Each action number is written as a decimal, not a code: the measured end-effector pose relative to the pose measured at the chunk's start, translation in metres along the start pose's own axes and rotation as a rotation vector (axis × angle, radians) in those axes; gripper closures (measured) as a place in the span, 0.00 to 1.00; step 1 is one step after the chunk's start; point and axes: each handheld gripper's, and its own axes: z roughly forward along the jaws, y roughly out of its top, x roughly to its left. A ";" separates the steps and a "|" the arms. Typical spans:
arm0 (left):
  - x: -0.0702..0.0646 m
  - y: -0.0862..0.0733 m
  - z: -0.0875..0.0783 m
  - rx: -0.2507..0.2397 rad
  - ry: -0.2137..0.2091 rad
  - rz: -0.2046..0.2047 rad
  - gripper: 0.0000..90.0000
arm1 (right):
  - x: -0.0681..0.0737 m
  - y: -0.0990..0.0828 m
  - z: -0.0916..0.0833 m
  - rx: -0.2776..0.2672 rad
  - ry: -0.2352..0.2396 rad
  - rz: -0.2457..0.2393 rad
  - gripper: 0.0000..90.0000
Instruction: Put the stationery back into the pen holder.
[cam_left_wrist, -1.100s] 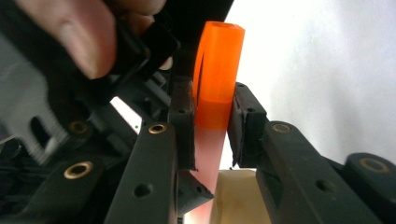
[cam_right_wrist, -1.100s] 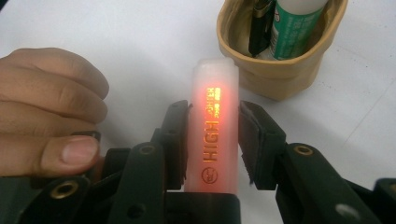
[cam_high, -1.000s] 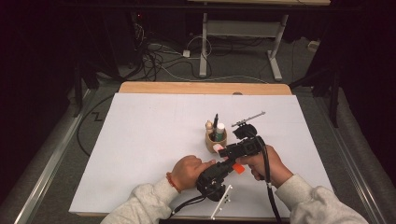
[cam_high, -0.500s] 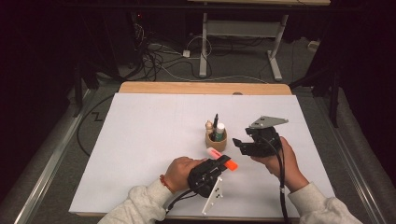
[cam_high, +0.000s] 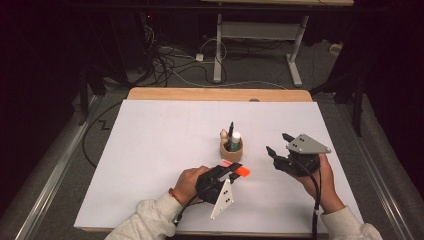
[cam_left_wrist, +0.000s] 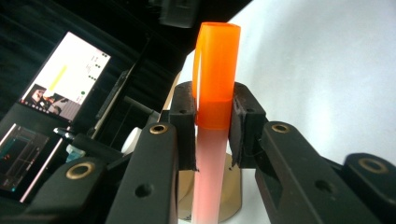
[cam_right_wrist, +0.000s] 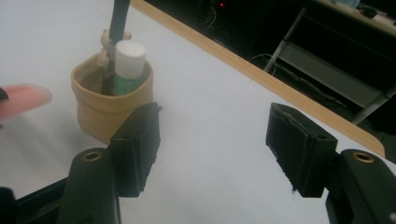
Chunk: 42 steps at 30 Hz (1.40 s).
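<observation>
The left hand-held gripper (cam_high: 231, 172) is clamped on a pink marker with an orange cap (cam_left_wrist: 215, 74). Its long axis lies almost level, cap pointing right, just in front of the tan cup (cam_high: 231, 150). The right hand-held gripper (cam_high: 279, 145) has just been opening; nothing is between its jaws above the white surface (cam_high: 160, 140).

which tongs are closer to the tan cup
Left. The left tongs, shut on an orange marker, sit just in front of the tan cup; the right tongs stand open, farther right.
</observation>
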 end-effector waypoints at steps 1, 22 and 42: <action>0.001 0.000 0.000 -0.003 -0.007 -0.020 0.81 | -0.001 -0.004 0.000 0.002 0.000 0.003 0.40; 0.033 -0.009 -0.009 -0.084 -0.094 -0.397 0.81 | -0.003 -0.061 -0.021 -0.116 -0.099 -0.013 0.33; 0.073 -0.022 -0.010 -0.188 -0.135 -0.696 0.81 | 0.001 -0.078 -0.029 -0.099 -0.117 0.010 0.31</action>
